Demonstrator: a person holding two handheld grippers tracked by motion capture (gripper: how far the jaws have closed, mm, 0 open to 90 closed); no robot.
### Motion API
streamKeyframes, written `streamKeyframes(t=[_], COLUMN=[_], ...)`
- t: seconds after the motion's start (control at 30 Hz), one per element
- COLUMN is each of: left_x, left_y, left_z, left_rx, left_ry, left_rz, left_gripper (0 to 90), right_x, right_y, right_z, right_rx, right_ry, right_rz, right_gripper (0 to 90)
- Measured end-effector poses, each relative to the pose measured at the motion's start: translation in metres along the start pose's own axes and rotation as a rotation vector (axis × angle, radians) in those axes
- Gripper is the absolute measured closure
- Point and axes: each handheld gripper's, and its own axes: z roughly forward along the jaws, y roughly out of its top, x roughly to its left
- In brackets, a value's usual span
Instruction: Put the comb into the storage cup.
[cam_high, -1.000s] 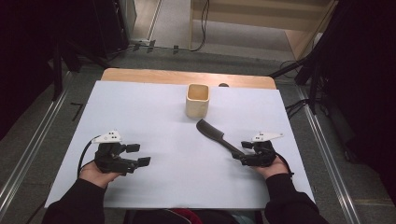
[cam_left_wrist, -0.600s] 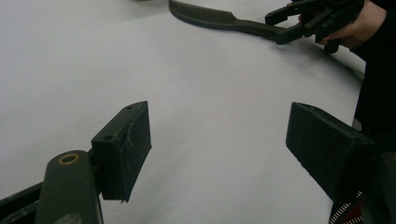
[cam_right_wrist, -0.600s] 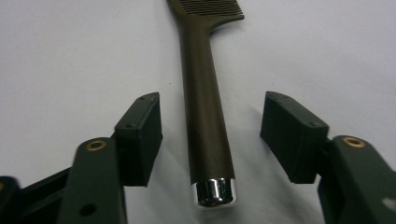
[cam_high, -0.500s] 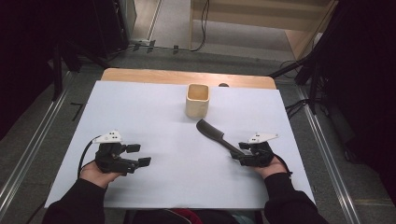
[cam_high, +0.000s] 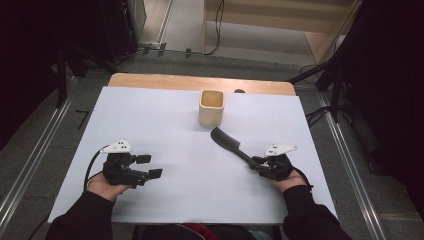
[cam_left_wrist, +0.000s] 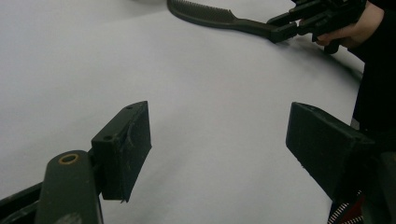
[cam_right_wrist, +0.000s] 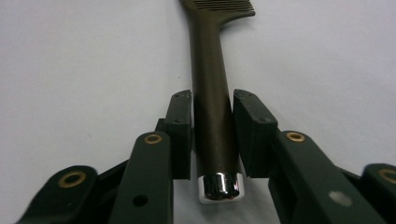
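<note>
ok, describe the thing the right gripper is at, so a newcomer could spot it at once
On the white table sheet, look just in front of the wooden cup, toward the right gripper. A long black comb lies flat there, its handle between that gripper's jaws, which have just been closing. It is the sheet's one dark, slim, toothed thing, with a shiny metal cap on its handle end.

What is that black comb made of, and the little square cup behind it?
The comb looks like dark matte plastic, smooth with a soft sheen, capped by a shiny silver tip, probably metal. The square cup looks like pale wood or bamboo, light tan and dull; its grain is too small to tell.
</note>
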Motion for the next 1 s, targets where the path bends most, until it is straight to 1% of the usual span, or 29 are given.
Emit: streamKeyframes(t=[0.03, 0.1, 0.2, 0.33, 0.4, 0.53, 0.67, 0.87, 0.97, 1.0], left_x=[0.0000, -0.0002, -0.0007, -0.0001, -0.0002, -0.0006, -0.0002, -0.0002, -0.0005, -0.0006], left_y=[0.0001, 0.0002, 0.0003, 0.0003, 0.0004, 0.0004, 0.0005, 0.0004, 0.0004, 0.0005], left_z=[0.0000, 0.0000, 0.0002, 0.0007, 0.0009, 0.0006, 0.0008, 0.0007, 0.0008, 0.0008], left_rx=[0.000, -0.007, -0.004, -0.003, -0.001, -0.002, -0.001, -0.006, -0.005, -0.008], left_ry=[-0.001, -0.002, -0.003, -0.005, -0.004, -0.005, -0.002, -0.006, -0.006, -0.008], left_rz=[0.000, -0.001, -0.001, -0.001, -0.002, -0.001, -0.002, -0.005, -0.003, -0.004], left_gripper=[22.8, 22.8, 22.8, 22.8, 22.8, 22.8, 22.8, 22.8, 22.8, 22.8], right_x=[-0.0001, 0.0000, 0.0001, -0.0026, -0.0029, -0.0046, -0.0043, -0.0061, -0.0042, -0.0045], right_y=[-0.0001, -0.0002, -0.0003, -0.0005, -0.0006, -0.0013, -0.0007, 0.0000, 0.0023, 0.0024], right_z=[0.0001, 0.0002, 0.0008, 0.0009, 0.0011, 0.0014, 0.0012, 0.0010, 0.0007, 0.0007], right_rx=[-0.001, -0.002, -0.005, -0.009, -0.010, -0.015, -0.010, -0.007, 0.008, 0.008], right_ry=[0.003, 0.002, 0.008, 0.026, 0.026, 0.035, 0.033, 0.048, 0.032, 0.033], right_rz=[0.003, -0.008, -0.016, -0.005, -0.010, 0.003, -0.002, 0.008, -0.007, -0.004], right_gripper=[68.0, 68.6, 69.3, 69.5, 69.6, 69.8, 69.9, 70.1, 70.2, 70.2])
